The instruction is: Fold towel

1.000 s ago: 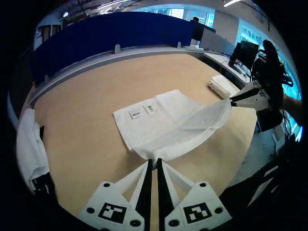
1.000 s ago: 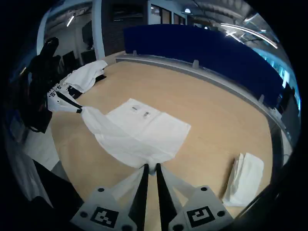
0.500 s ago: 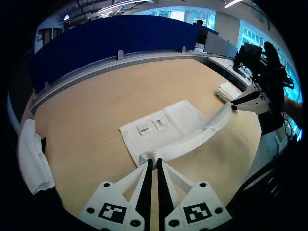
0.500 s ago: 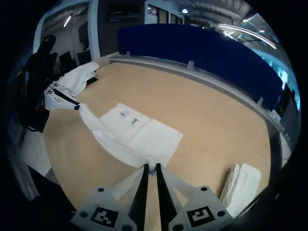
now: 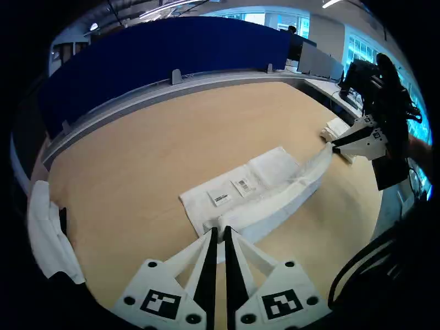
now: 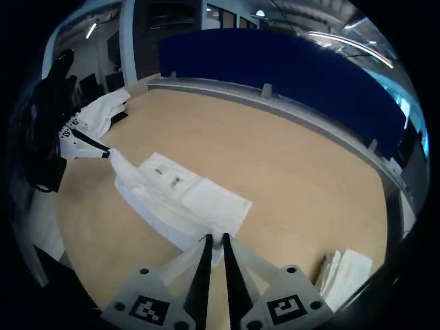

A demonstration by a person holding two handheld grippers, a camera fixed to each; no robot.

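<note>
**Currently: both grippers pinching the towel's near edge, mid-fold**

So, the towel (image 5: pixel 258 187) is lying about mid-table on the wooden table (image 5: pixel 137 159). Its far part is resting flat, w/ two small labels (image 5: pixel 231 191) facing up. The near long edge is hanging above the surface as a sagging band betw. the two grippers.

The left gripper (image 5: pixel 218 230) is pinching one near corner. Its fingers are pressing almost together, w/ cloth bunching right at the tips. The right gripper (image 6: pixel 214 237) is doing the same at the other near corner, fingers closing tight on the fabric. In the left gripper view it's also showing farther off at the right, tips on the towel's end.

Why held like this, as I'm reading it: gripping both corners of one edge is keeping that edge fairly straight, so it can come down parallel to the far edge. Lifting it is stopping the cloth from dragging & rumpling the flat half. The flat half is acting as the anchor, so the crease is forming along the table.

Judging by the lie, the fold is looking roughly halfway, w/ the edge not yet laid down.

A folded stack (image 6: pixel 344 272) is sitting near the table's rim, well apart, prob. finished ones. A loose white pile (image 5: pixel 47 231) is lying at the opposite end, prob. waiting.
</note>
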